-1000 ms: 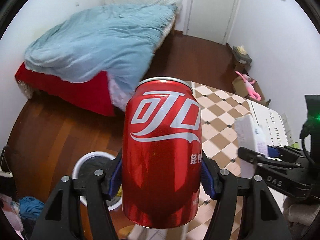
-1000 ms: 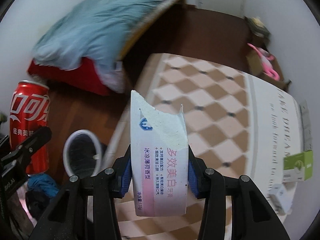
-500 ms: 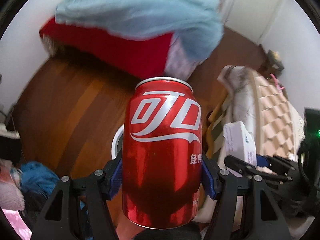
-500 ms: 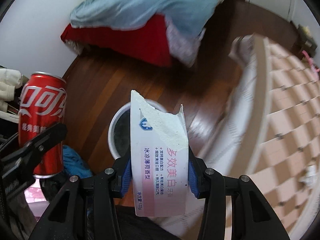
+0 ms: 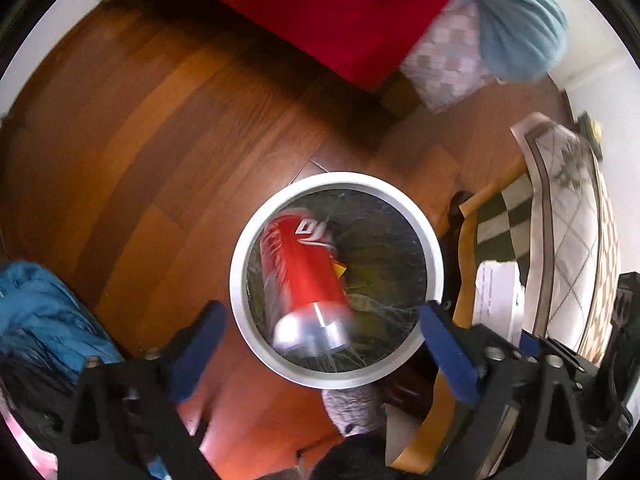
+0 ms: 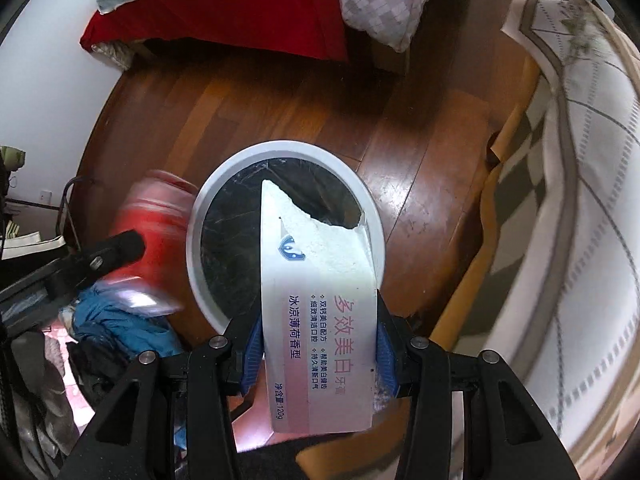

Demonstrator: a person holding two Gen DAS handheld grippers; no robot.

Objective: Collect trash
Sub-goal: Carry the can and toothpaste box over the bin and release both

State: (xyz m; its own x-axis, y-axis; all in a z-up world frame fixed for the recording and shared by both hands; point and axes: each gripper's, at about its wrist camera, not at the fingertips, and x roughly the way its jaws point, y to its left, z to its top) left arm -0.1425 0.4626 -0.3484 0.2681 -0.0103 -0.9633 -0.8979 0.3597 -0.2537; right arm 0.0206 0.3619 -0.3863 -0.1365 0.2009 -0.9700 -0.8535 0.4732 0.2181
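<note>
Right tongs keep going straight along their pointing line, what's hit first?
Likely the bin: the right tongs, shut on the torn toothpaste box, point down into its dark-lined mouth. Depth unclear.

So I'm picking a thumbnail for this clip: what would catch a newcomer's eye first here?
The red soda can, blurred and tilted, free of the opening left gripper above the white-rimmed trash bin on the wooden floor. Next, the torn white toothpaste box clamped in the right gripper, poised over that bin.
</note>
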